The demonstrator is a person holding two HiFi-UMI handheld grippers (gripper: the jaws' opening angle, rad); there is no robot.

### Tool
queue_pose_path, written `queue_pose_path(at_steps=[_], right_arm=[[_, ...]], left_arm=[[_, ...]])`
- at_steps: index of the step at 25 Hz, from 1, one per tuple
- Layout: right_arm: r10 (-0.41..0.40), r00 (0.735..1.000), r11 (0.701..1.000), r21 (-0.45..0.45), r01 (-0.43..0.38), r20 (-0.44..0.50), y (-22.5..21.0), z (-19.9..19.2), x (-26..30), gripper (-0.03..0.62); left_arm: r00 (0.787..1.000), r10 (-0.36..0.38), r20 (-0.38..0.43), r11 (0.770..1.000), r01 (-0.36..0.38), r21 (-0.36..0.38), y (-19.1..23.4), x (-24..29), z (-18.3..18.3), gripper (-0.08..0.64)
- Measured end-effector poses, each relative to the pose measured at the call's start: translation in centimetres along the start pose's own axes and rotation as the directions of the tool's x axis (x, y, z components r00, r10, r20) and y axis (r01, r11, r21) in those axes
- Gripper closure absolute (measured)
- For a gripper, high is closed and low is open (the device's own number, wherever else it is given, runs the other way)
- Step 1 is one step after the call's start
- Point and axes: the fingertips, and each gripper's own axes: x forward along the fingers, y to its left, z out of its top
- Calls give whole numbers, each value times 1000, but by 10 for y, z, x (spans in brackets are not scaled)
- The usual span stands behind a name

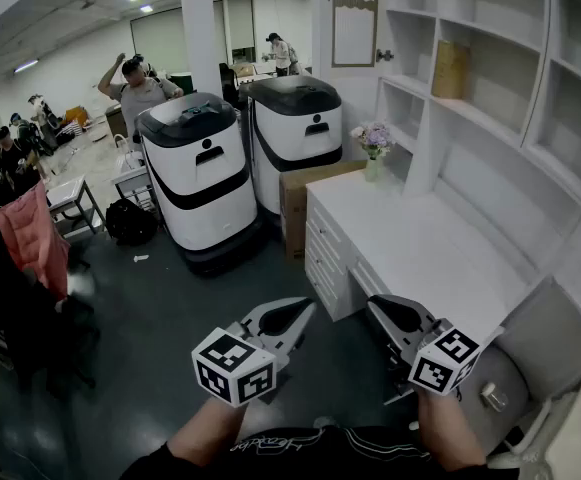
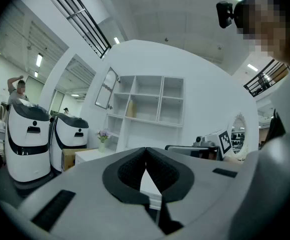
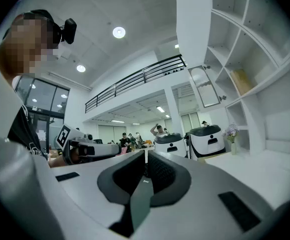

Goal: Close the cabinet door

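Note:
The cabinet door [image 1: 355,13] is a tall white-framed panel with a small knob [image 1: 383,56]. It stands swung open at the left end of the white shelf unit [image 1: 490,78], far ahead. It also shows small in the left gripper view [image 2: 106,88] and the right gripper view [image 3: 204,86]. My left gripper [image 1: 295,315] and right gripper [image 1: 388,311] are held low and level, side by side, well short of the desk and door. Both are shut with nothing between the jaws; the tips meet in the left gripper [image 2: 145,149] and right gripper [image 3: 145,153] views.
A white desk [image 1: 420,238] with drawers runs under the shelves and carries a flower vase [image 1: 373,146]. Two big white-and-black machines [image 1: 195,173] and a cardboard box [image 1: 295,203] stand left of it. A grey chair [image 1: 530,363] is at my lower right. People stand far back.

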Motion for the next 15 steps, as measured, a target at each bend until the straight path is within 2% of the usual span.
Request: queue_pose_path(at_steps=[6, 15], right_arm=[[-8, 999, 999, 44, 10, -39, 0, -18, 8, 540], [38, 999, 996, 80, -36, -21, 20, -16, 39, 540]], left_arm=[[1000, 9, -21, 999, -9, -38, 13, -5, -13, 540], [999, 34, -26, 999, -34, -12, 31, -34, -12, 540]])
